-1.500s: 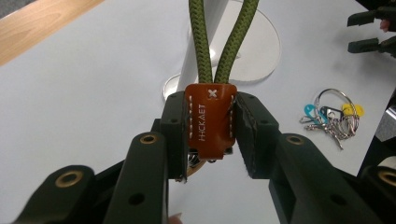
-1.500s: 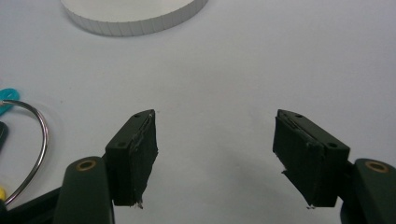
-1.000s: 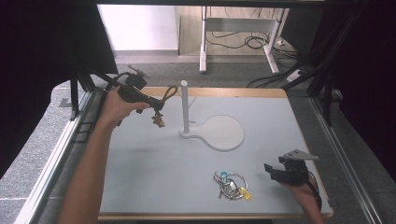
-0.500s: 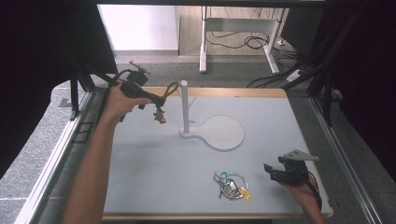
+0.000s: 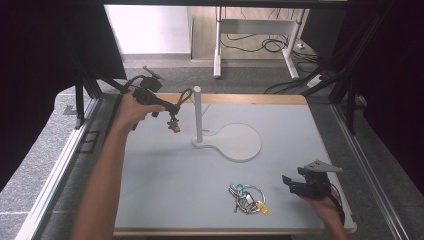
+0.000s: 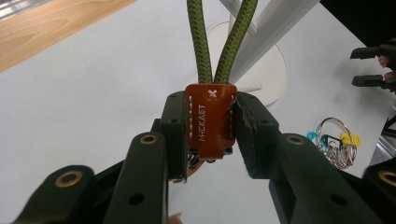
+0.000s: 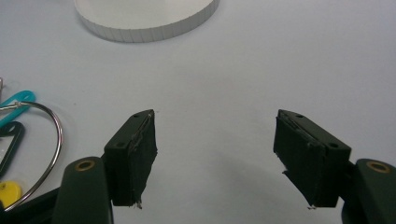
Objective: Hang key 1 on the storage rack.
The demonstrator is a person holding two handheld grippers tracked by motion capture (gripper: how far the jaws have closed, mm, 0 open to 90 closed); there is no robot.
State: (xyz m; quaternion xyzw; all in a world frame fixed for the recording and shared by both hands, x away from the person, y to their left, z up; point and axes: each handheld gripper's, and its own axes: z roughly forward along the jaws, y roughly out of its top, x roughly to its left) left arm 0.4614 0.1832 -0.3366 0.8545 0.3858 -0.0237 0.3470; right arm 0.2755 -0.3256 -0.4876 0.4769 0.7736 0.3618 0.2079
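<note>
Currently left gripper (image 5: 167,107) is up at 10 o'clock of the table (image 5: 165,190), fingers (image 6: 175,126) pinching the brown leather tab (image 6: 210,119) of a keychain. Tab reads "HCKAET" in the left gripper view, metal hardware just under it. Olive cord loop (image 6: 223,39) runs off the tab toward the white post (image 5: 197,115); in the high view the loop's far end sits right by the post top, can't tell if it's around it. Post stands upright on a round white base (image 5: 240,142) near table centre. Right gripper (image 5: 300,184) sits low at 4 o'clock, fingers (image 7: 135,156) spread wide, nothing between them, just over the table. Key bunch (image 5: 247,197) with rings and teal, yellow and black tags lies flat at 5 o'clock, just beside the right gripper, not touching.
</note>
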